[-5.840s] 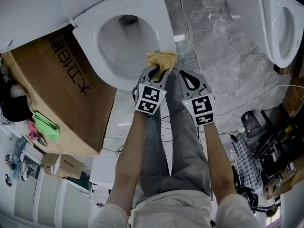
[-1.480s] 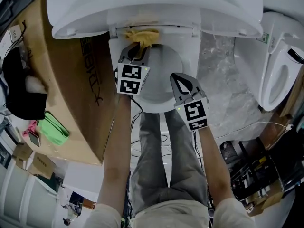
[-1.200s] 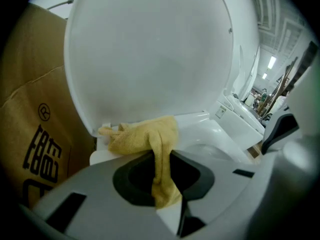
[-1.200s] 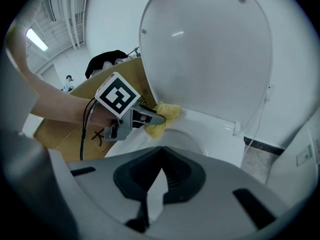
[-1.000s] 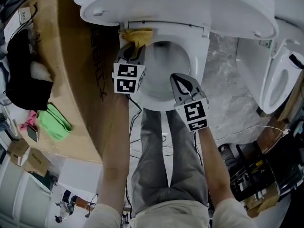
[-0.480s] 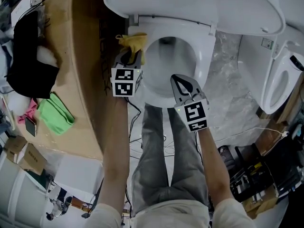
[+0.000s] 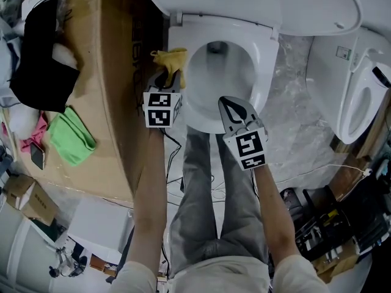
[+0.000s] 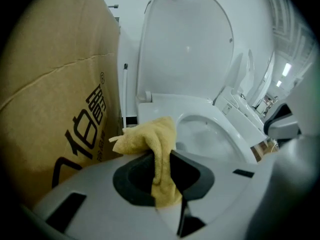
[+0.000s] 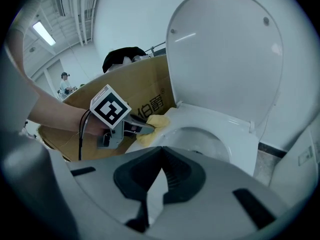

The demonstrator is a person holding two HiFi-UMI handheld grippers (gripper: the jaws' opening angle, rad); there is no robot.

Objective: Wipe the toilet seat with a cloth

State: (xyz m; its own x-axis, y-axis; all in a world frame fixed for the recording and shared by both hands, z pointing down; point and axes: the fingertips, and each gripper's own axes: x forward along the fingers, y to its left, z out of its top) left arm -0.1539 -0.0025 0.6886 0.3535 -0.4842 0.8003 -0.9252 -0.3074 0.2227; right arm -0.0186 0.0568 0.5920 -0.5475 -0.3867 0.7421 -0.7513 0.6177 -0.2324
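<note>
The yellow cloth [image 7: 171,58], seemingly soft, light and limp and so best pinched by a bunched fold, lies on the left edge of the toilet seat [image 7: 264,54], clamped in the left gripper [image 7: 168,78], while the right gripper [image 7: 232,104] hovers over the seat's front edge, closed on nothing.

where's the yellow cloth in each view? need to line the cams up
Head view: yellow cloth upper left of centre, at the toilet seat's left edge, just ahead of the left gripper.
Left gripper view: yellow cloth at centre, pinched between the jaws.
Right gripper view: yellow cloth left of centre, at the left gripper's tip.
Shared landmark: the raised lid.
</note>
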